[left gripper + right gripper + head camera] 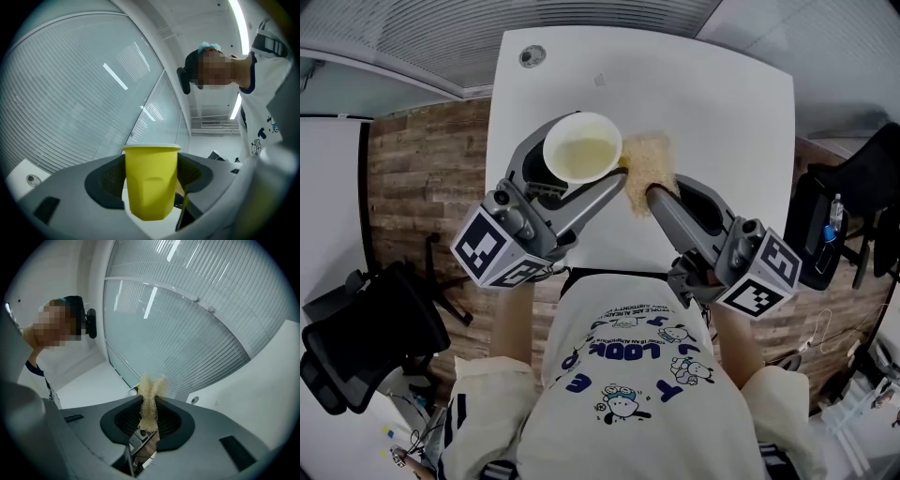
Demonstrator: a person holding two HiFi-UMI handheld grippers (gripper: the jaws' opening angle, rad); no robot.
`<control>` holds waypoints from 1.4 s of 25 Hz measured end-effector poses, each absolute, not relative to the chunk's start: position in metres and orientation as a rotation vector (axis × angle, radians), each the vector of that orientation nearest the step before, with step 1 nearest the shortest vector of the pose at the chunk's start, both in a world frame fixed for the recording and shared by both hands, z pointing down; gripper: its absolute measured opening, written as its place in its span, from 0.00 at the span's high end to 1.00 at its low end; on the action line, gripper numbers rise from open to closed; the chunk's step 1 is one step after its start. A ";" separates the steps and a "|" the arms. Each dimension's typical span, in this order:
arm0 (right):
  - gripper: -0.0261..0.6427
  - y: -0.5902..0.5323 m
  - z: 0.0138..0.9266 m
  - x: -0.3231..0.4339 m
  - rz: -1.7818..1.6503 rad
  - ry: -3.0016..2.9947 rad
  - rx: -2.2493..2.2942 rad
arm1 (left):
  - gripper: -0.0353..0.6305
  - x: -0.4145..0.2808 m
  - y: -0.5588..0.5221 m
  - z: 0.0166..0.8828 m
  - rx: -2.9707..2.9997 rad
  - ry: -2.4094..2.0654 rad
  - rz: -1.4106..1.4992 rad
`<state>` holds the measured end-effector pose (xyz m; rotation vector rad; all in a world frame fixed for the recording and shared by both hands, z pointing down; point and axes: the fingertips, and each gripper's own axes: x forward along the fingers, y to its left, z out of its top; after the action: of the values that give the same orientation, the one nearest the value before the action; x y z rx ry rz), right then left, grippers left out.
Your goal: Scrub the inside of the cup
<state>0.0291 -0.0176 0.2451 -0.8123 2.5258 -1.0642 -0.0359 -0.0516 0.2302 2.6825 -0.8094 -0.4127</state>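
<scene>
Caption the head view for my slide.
Left gripper holds the cup over a white table; right gripper pinches a loofah scrubber beside its rim.

White table (741, 122), square top, rounded corners. Round grommet (532, 56) sits in the top beyond the left tongs (577, 167), near the far corner. Faint smudge (600, 81) just right of it, beyond both tongs. Top beyond the right tongs (649, 195) bare. Wood-plank floor (422, 178) either side. Black chair (370, 328) stands on it, left of the left tongs and nearer the person.
</scene>
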 end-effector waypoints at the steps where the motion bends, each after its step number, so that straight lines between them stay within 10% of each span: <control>1: 0.85 -0.017 0.247 0.029 -1.069 2.528 -0.815 | 0.42 -0.036 -0.052 0.230 2.683 -0.812 -0.415; 35: 0.85 -0.048 0.310 0.119 -0.762 2.597 -1.595 | 0.42 -0.031 -0.059 0.292 2.746 -1.205 0.083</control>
<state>0.1191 -0.0484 0.3095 -1.5953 2.5968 -0.7619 -0.0306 -0.0594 0.2919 2.7457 -1.2047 0.0832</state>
